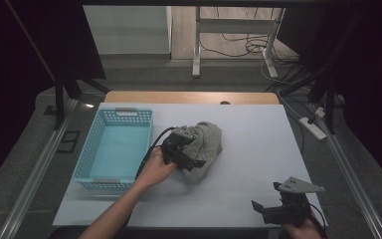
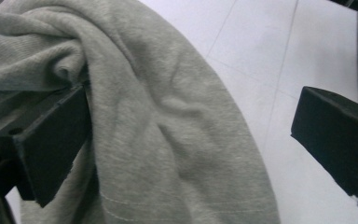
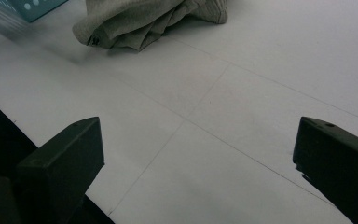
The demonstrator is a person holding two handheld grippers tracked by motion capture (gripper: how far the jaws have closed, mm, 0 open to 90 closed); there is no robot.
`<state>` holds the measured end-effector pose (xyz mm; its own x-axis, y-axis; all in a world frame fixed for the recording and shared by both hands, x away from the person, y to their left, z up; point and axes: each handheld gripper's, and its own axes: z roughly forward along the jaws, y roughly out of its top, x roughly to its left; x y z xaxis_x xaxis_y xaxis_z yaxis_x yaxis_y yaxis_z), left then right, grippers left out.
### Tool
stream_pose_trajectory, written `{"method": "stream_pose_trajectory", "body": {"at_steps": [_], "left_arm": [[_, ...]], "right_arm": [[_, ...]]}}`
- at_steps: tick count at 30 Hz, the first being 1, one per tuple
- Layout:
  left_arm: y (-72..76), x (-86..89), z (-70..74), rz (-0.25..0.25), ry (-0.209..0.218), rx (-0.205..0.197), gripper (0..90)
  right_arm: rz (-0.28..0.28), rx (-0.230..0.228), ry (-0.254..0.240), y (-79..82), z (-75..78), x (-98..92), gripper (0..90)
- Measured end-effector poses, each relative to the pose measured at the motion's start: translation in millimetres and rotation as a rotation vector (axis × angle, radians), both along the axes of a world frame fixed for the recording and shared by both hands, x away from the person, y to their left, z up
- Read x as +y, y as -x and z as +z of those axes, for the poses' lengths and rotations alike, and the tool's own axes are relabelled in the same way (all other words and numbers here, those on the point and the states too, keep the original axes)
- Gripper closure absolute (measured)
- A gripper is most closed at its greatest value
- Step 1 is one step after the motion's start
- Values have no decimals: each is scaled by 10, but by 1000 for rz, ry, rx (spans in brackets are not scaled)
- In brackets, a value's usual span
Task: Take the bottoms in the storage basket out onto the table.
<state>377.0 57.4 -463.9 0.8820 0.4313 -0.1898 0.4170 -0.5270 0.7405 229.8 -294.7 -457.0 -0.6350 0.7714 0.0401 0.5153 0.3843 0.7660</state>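
Both grippers gape; left gripper (image 2: 186, 135) straddles grey cloth (image 2: 168, 130).

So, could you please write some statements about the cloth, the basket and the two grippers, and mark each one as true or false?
1. The grey cloth lies inside the blue basket. False: it lies on the white table, to the right of the basket.
2. The left gripper is open, with the cloth between its fingers. True.
3. The right gripper holds a corner of the cloth. False: it is open over bare table, apart from the cloth.
4. The basket has nothing in it. True.
5. The cloth is folded flat. False: it is a crumpled heap.
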Motion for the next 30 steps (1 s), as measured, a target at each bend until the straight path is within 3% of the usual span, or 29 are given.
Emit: {"method": "stream_pose_trajectory", "body": {"at_steps": [6, 13, 22, 30], "left_arm": [[49, 11, 20, 2, -1, -18, 0], [84, 48, 20, 5, 8, -13, 0], [137, 108, 48, 14, 43, -8, 0], [197, 146, 78, -19, 43, -4, 5]], "right_arm": [[0, -1, 1, 1, 0, 1, 24], [-1, -2, -6, 0, -1, -3, 24], [0, -4, -4, 3, 1, -3, 24], [2, -5, 4, 4, 0, 3, 24]]}}
